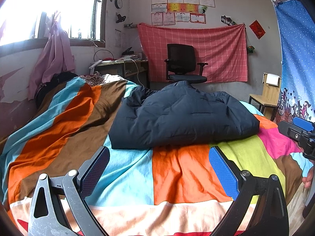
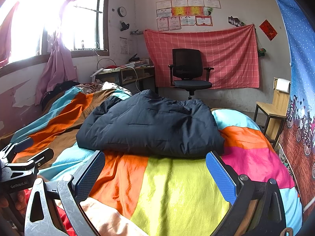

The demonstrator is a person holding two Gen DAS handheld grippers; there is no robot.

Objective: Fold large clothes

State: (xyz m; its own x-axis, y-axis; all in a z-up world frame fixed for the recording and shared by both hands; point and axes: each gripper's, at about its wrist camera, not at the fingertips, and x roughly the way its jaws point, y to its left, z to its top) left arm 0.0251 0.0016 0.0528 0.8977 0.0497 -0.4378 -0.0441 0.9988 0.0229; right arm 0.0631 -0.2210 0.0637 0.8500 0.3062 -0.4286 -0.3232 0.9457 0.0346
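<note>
Two grippers, both ours, both spread wide with nothing between the pads. Left gripper (image 1: 159, 169) hangs above the striped bedsheet (image 1: 122, 177), over its light-blue and orange blocks. Right gripper (image 2: 155, 174) sits over the orange and lime blocks of the same sheet. Neither touches the jacket.

Only readable text: "GenRobot.AI" on the body of the left gripper, seen at the left edge of the right wrist view. The right gripper shows at the right edge of the left wrist view, blue pads visibly apart.

Just past the fingertips we see the dark navy puffer jacket (image 1: 181, 118), lying on the bed as a folded, puffy bundle. Long axis runs left-right across both views, parallel to the near bed edge. Near edge is a straight fold line facing us; the far side humps up higher. We cannot tell which end is collar or hem.

Further back: black office chair (image 2: 189, 68) facing us, against a red checked cloth (image 2: 226, 55) hung on the wall. Desk (image 2: 128, 72) with books and a white cable to its left, wooden chair (image 2: 273, 108) to the right, by a blue dotted curtain (image 2: 301, 63). Certificates (image 2: 187, 11) pinned above the cloth, print too small to read. Round wall clock (image 2: 122, 11) near the window (image 2: 82, 23).
</note>
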